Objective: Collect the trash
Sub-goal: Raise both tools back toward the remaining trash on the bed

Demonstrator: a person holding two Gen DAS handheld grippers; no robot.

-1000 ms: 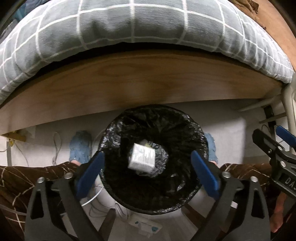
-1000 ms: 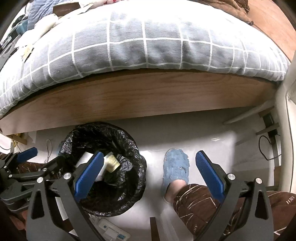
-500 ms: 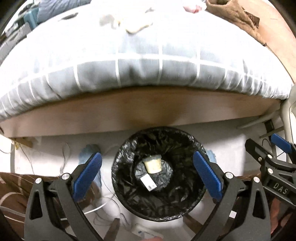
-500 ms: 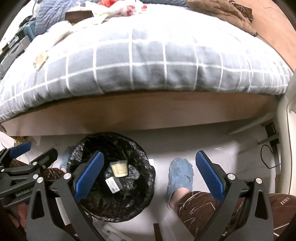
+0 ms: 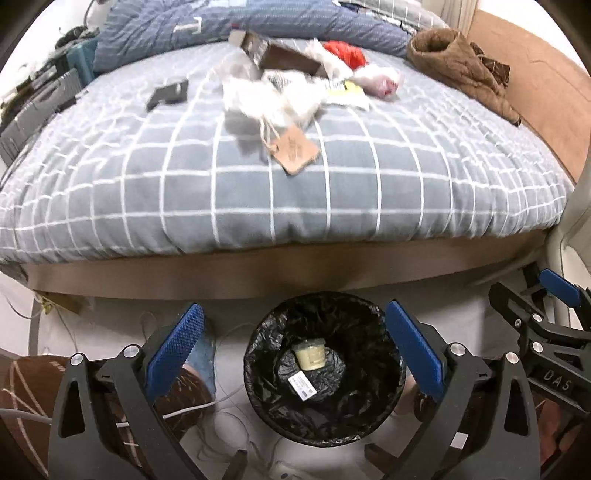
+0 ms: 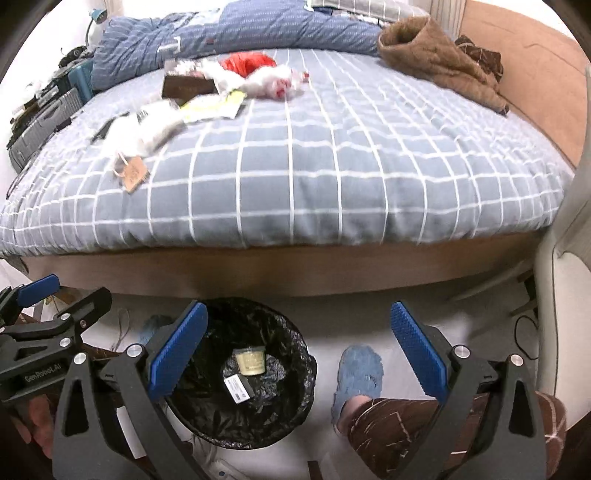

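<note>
A black-lined trash bin (image 5: pixel 384 354) (image 6: pixel 295 398) stands on the floor before the bed. Inside lie a pale yellow cup (image 5: pixel 310 353) (image 6: pixel 251 360) and a small dark labelled box (image 5: pixel 303 386) (image 6: pixel 238 389). My left gripper (image 5: pixel 293 345) hangs open above the bin, holding nothing. My right gripper (image 6: pixel 299 347) is open and empty, right of the bin. On the grey checked bed lie more scraps: a brown tag (image 5: pixel 295 149) (image 6: pixel 133 172), white crumpled paper (image 5: pixel 266 99) (image 6: pixel 147 127), a brown box (image 5: pixel 284 55) (image 6: pixel 188 86), red wrapping (image 5: pixel 345 53) (image 6: pixel 245 62), and a yellow-white sheet (image 6: pixel 212 105).
A wooden bed frame (image 5: pixel 258 275) runs behind the bin. The person's blue slippers (image 6: pixel 358 373) and patterned trouser legs (image 6: pixel 399 428) stand beside it. Cables (image 5: pixel 184 406) trail on the floor. A brown garment (image 5: pixel 458 70) and blue blanket (image 6: pixel 221 33) lie far on the bed.
Both grippers have risen and tilted up, so the bin looks smaller and the bed top came into view. The white box seen falling a second ago now rests in the bin.
</note>
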